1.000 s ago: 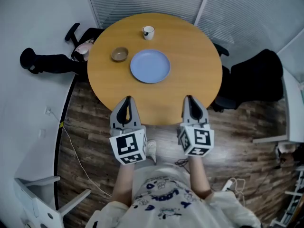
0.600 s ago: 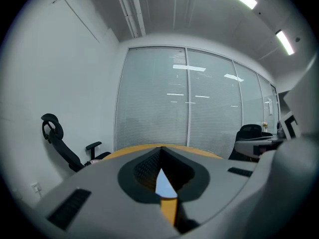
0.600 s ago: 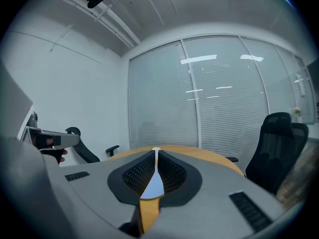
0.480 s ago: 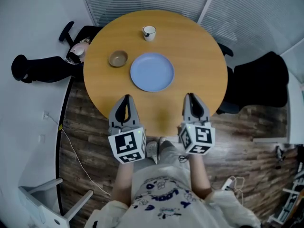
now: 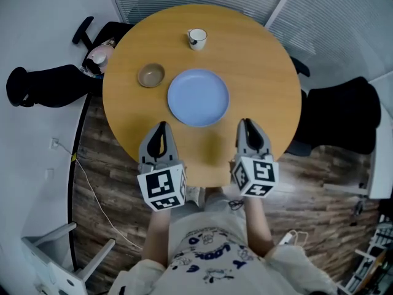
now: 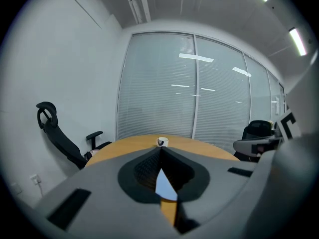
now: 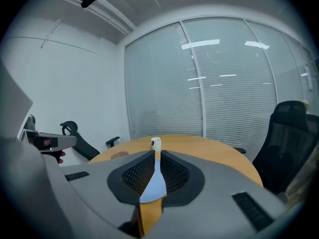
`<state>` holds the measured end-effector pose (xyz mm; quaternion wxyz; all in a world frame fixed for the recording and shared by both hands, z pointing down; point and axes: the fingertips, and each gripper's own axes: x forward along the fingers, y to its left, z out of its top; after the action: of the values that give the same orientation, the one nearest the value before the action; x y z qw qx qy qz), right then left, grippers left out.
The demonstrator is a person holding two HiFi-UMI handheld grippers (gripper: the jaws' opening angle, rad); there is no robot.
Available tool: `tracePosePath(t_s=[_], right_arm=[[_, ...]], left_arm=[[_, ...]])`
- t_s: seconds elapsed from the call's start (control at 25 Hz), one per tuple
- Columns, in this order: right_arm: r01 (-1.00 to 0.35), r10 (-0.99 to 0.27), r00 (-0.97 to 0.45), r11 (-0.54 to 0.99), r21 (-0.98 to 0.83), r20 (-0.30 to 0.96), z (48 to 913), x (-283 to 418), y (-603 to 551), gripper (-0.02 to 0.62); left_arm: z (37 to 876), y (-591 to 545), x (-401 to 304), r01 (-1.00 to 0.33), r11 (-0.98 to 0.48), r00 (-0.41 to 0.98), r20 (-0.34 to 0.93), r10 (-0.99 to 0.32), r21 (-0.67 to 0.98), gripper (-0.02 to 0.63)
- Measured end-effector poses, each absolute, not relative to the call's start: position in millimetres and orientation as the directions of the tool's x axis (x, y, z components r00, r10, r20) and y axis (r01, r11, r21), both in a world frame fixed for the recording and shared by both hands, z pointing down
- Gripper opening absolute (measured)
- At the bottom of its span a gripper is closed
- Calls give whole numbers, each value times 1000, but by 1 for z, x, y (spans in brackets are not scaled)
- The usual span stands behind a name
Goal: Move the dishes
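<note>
A round wooden table (image 5: 264,78) carries a blue plate (image 5: 198,97) at its middle, a small brown bowl (image 5: 151,75) to the plate's left and a white cup (image 5: 196,37) at the far side. My left gripper (image 5: 161,128) hangs over the table's near edge, shut and empty, short of the plate's left side. My right gripper (image 5: 247,125) is level with it, shut and empty, near the plate's right side. In the left gripper view the cup (image 6: 161,142) shows just above the closed tips. In the right gripper view the cup (image 7: 155,143) and the bowl (image 7: 119,155) show beyond the jaws.
A black office chair (image 5: 55,85) lies back at the table's left, and another black chair (image 5: 344,112) stands at its right. White furniture legs (image 5: 55,251) and a cable sit on the wooden floor at the lower left. Glass walls with blinds stand behind the table.
Both grippers have moved forward together, from before the table's near edge to over it, and the plate is now closer to them. Both stayed shut.
</note>
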<state>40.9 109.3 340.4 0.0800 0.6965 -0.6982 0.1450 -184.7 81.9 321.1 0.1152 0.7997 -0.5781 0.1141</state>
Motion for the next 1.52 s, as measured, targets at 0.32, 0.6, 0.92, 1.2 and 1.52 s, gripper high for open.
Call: tracePosePath(t_s=[0.32, 0.6, 0.92, 1.2, 1.52], right_arm=[[-995, -919, -50, 13, -98, 390, 368, 55, 57, 18], [-996, -883, -74, 38, -85, 463, 399, 71, 20, 27], [-990, -840, -124, 70, -121, 529, 441, 79, -7, 72], [-987, -798, -155, 95, -133, 582, 474, 80, -22, 87], [-987, -759, -151, 86, -132, 634, 502, 78, -27, 95]], left_arm=[[358, 41, -176, -965, -253, 257, 418, -871, 65, 2], [397, 14, -169, -975, -207, 217, 512, -831, 77, 2], [443, 1, -168, -984, -135, 178, 606, -775, 117, 3], [477, -4, -174, -989, -65, 135, 657, -742, 129, 39], [507, -8, -177, -982, -26, 151, 702, -696, 185, 106]])
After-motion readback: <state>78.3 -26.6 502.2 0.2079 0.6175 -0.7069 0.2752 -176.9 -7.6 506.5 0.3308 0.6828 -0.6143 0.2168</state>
